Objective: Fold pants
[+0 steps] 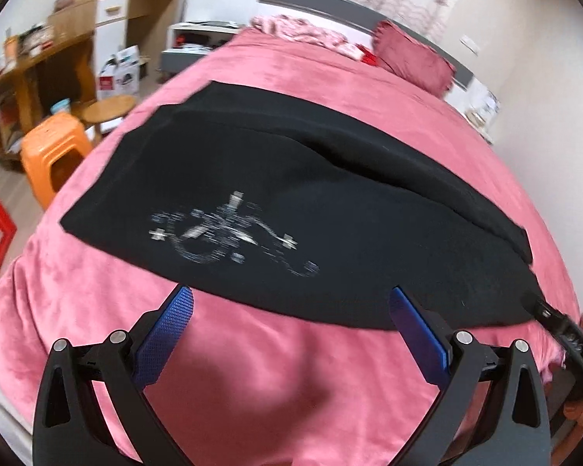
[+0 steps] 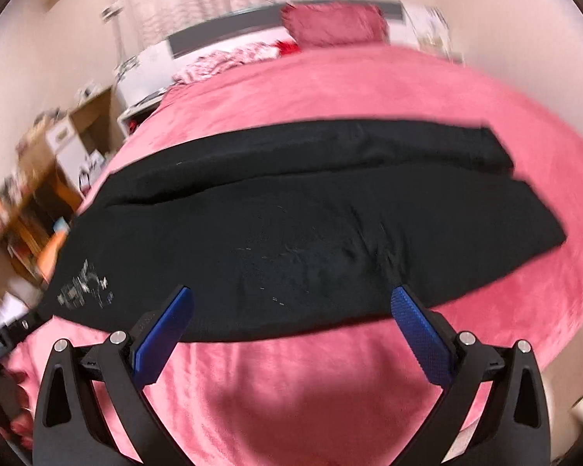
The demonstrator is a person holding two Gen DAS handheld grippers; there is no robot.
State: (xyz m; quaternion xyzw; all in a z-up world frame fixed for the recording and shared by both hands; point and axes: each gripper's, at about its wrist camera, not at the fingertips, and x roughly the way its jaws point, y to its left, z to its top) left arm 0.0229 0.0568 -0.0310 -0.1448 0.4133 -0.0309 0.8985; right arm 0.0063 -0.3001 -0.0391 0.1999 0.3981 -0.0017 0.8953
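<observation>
My left gripper (image 1: 289,297) and right gripper (image 2: 291,297) both hover spread wide and empty at the near edge of the black pants (image 1: 291,202) lying across the pink bed (image 1: 252,369), whose white print (image 1: 229,233) is too blurred to read.

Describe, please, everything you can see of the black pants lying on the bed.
The black pants lie flat across the pink bedspread, one leg lying beside the other with a long seam line between them. The cloth looks soft and matte. A blurred silvery-white print sits towards one end. Both grippers hover open at the near edge; no contact with the cloth is visible.
</observation>
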